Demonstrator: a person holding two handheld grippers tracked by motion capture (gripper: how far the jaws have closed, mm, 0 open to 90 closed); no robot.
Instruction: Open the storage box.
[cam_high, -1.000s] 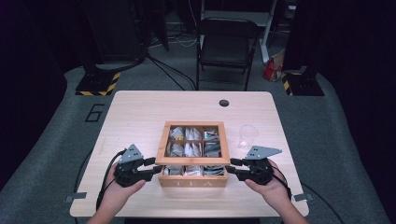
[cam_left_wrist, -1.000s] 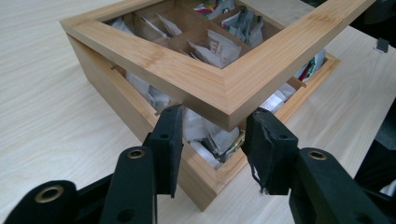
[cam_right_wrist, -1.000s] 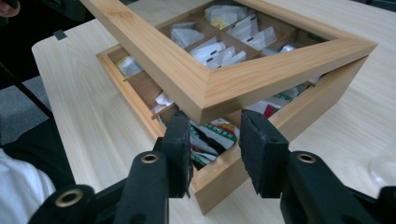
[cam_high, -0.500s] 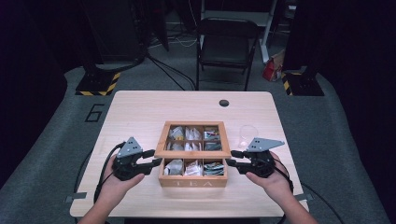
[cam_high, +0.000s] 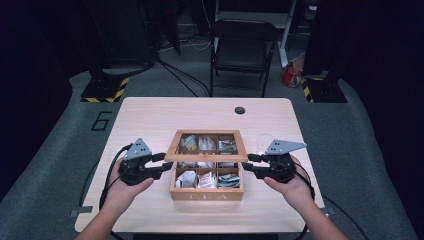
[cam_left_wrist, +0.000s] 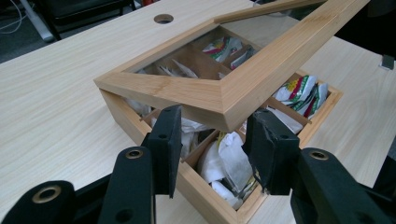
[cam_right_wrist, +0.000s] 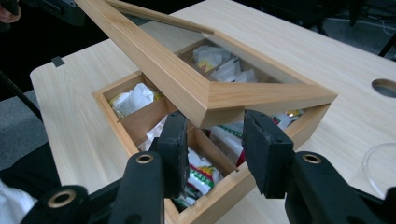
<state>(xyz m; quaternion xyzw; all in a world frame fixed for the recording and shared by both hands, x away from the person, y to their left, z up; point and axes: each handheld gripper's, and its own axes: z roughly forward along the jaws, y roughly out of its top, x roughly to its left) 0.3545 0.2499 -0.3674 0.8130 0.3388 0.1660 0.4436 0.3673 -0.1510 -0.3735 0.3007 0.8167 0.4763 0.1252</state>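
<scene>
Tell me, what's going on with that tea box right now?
Left gripper and right gripper each at a front corner of the glass-paned lid, propping it up. Tea box half open, packets showing. Plastic cup beside, clear of the lid.

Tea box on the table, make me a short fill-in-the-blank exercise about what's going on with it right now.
1. The lid of the wooden tea box is partly ____.
2. The word printed on the box's front is ____.
3. The left gripper and the right gripper each sit at a front ____ of the lid.
4. The box's compartments hold tea ____.

Missing words: raised; TEA; corner; bags
</scene>
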